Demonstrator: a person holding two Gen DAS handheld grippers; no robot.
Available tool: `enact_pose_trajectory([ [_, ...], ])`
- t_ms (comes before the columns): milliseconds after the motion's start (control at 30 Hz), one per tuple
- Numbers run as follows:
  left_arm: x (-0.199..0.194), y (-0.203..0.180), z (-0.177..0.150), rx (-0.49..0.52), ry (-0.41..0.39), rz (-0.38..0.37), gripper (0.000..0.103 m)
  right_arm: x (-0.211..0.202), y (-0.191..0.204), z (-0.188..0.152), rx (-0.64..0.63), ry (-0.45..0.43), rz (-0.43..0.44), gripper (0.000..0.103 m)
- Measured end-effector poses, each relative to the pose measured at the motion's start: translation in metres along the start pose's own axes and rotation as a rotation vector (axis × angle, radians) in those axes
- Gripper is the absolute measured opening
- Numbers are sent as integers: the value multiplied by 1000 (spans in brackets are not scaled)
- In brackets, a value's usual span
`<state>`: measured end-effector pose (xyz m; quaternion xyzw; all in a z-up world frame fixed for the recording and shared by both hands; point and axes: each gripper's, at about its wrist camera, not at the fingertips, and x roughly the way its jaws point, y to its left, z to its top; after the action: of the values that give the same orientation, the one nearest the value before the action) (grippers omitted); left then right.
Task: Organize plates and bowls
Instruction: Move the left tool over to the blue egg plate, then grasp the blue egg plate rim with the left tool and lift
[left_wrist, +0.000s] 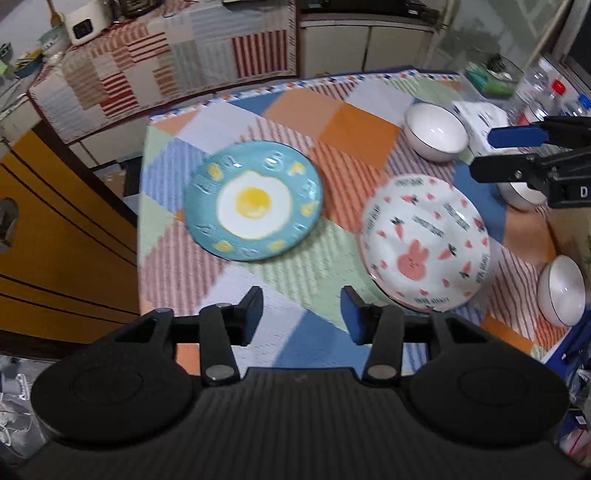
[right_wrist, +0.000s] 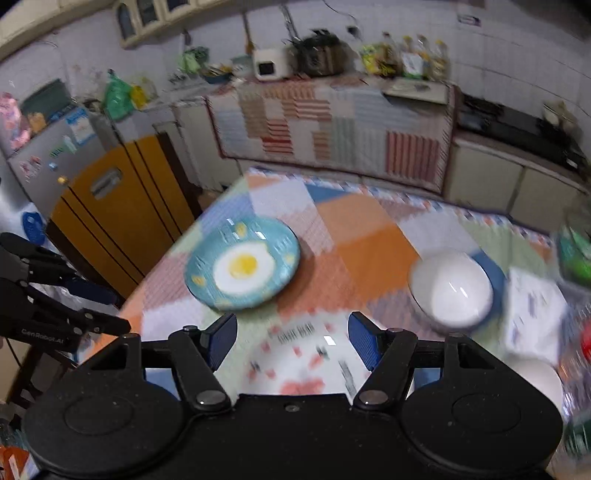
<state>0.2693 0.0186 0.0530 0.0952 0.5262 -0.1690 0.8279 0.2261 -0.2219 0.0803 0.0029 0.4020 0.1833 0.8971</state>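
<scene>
A teal plate with a fried-egg picture (left_wrist: 254, 201) (right_wrist: 242, 267) lies flat near the left of the patchwork tablecloth (left_wrist: 354, 122). To its right lies a white plate with a pink rabbit and carrots (left_wrist: 424, 242) (right_wrist: 299, 358). Three white bowls stand along the right side: one far (left_wrist: 436, 131) (right_wrist: 452, 284), one near (left_wrist: 561, 290), one partly hidden behind my right gripper (left_wrist: 521, 192). My left gripper (left_wrist: 301, 299) hangs open above the cloth, holding nothing. My right gripper (right_wrist: 293, 325) is open above the rabbit plate, clear of it.
A white box (left_wrist: 480, 122) and plastic bottles (left_wrist: 554, 92) crowd the table's far right corner. A yellow cabinet (left_wrist: 55, 240) stands just off the table's left edge. A cloth-covered counter (right_wrist: 332, 122) with appliances runs behind the table.
</scene>
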Motion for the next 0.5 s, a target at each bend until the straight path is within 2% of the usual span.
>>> enact_pose_trajectory([
  [67,-3,8,7,3,-12,25,50,7,-1,12,5,-35,46,71],
  [100,-4,11,9,6,-26,31,54,11,-1,16,0,-51,64,71],
  [133,-4,14,11,12,-45,37,58,16,1,20,-20,-71,56,72],
  [167,-4,18,12,19,-67,39,67,23,4,23,-57,-99,24,72],
  [200,-3,23,13,28,-94,41,69,31,6,26,-90,-114,3,72],
  [300,4,32,12,44,-134,85,69,57,8,36,-140,-89,22,72],
  [400,18,49,10,4,-130,51,69,78,9,44,-124,-55,48,72],
  [500,35,70,9,-93,-126,6,69,97,13,50,-118,-4,74,72],
])
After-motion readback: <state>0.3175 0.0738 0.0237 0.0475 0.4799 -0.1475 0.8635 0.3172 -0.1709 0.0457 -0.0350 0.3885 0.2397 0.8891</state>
